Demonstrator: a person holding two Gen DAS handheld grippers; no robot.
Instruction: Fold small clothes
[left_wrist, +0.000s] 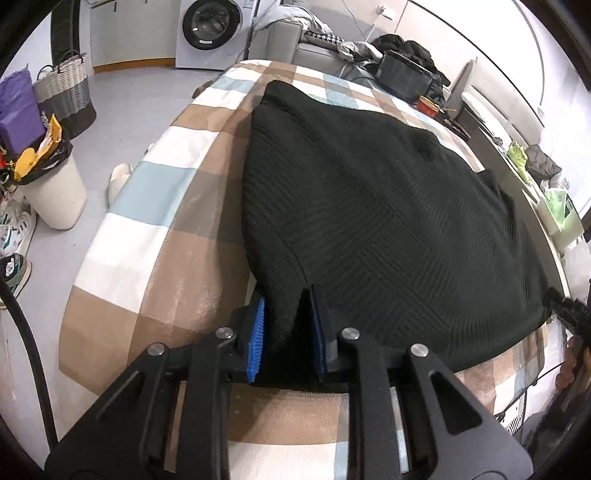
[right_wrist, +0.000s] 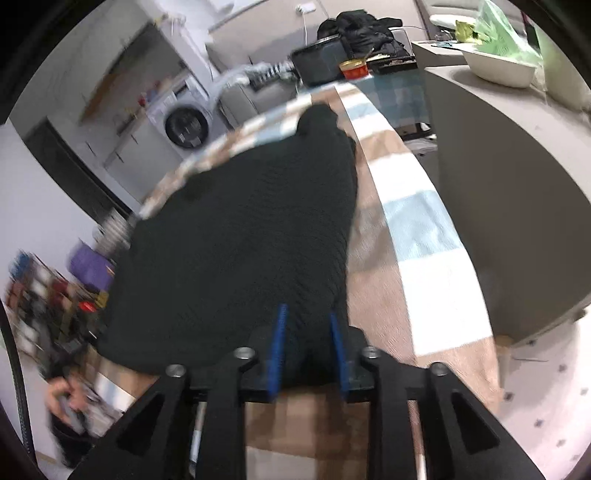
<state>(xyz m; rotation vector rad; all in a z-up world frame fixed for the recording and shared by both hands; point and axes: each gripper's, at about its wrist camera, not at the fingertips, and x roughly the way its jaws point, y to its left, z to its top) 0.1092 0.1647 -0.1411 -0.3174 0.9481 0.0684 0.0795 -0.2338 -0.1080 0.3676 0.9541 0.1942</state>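
Note:
A black ribbed knit garment (left_wrist: 369, 206) lies spread on a table covered with a checked cloth (left_wrist: 155, 206). My left gripper (left_wrist: 286, 332) is shut on the garment's near left corner, fabric bunched between its blue pads. In the right wrist view the same garment (right_wrist: 240, 229) stretches away, and my right gripper (right_wrist: 308, 343) is shut on its near right corner. The right gripper also shows in the left wrist view (left_wrist: 569, 306) at the far right edge, holding the hem.
A white bin (left_wrist: 55, 192) with rubbish, woven baskets (left_wrist: 66, 92) and shoes stand on the floor to the left. A washing machine (left_wrist: 210, 33) is at the back. A red tin (left_wrist: 428, 103) and dark tray sit beyond the table. A counter (right_wrist: 498, 206) flanks the right.

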